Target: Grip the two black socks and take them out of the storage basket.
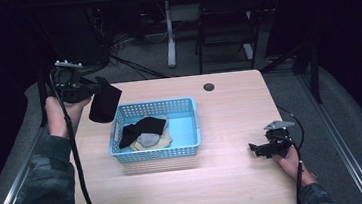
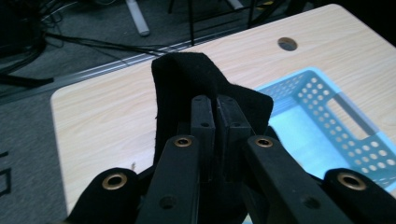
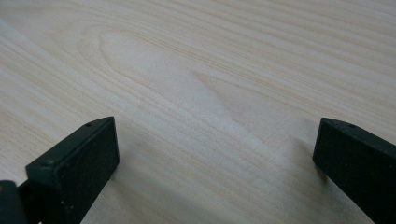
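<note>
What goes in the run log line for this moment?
left gripper: shut on black sock, raised beside blue basket | right gripper: open, empty, on table

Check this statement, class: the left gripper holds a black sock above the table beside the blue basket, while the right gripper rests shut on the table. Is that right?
Not quite. The right gripper is open: the right gripper view shows its jaws wide apart over bare table. The left gripper does hold the black sock beside the blue basket.

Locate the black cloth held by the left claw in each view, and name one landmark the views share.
High view: the black cloth hangs upper left, off the blue basket's far left corner, pinched in the left claw.
Left gripper view: centre, draped over the shut jaws.
Right gripper view: not in it.
Shared landmark: the wooden table.
</note>
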A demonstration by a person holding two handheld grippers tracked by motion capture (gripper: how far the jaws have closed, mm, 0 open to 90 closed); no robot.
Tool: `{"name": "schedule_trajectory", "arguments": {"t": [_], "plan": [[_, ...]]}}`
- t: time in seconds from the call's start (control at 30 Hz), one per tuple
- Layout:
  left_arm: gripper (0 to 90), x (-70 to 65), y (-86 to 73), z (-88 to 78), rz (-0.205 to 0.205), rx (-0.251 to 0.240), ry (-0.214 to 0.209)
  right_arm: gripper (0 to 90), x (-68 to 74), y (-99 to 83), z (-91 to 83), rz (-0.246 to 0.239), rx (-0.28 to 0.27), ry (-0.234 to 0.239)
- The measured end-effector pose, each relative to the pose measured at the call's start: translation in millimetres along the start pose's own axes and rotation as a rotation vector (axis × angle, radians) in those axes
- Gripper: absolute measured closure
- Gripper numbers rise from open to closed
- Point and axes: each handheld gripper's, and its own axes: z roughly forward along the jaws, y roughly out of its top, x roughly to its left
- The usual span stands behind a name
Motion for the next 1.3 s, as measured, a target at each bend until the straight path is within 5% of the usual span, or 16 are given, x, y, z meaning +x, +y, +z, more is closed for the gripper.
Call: {"name": "schedule_trajectory", "arguments": {"t": [0.57, 1.3], "plan": [[86.4, 39.8, -31.1, -13.5, -0.078, 0.006, 0.057, 0.0, 0.1, 0.0, 0.0, 0.001, 0.000, -0.001], [86.4, 57.7, -64.2, 5.5, -0.133, 0.083, 0.089, 0.0, -0.1, 0.0, 0.0, 0.000, 0.001, 0.000]]}}
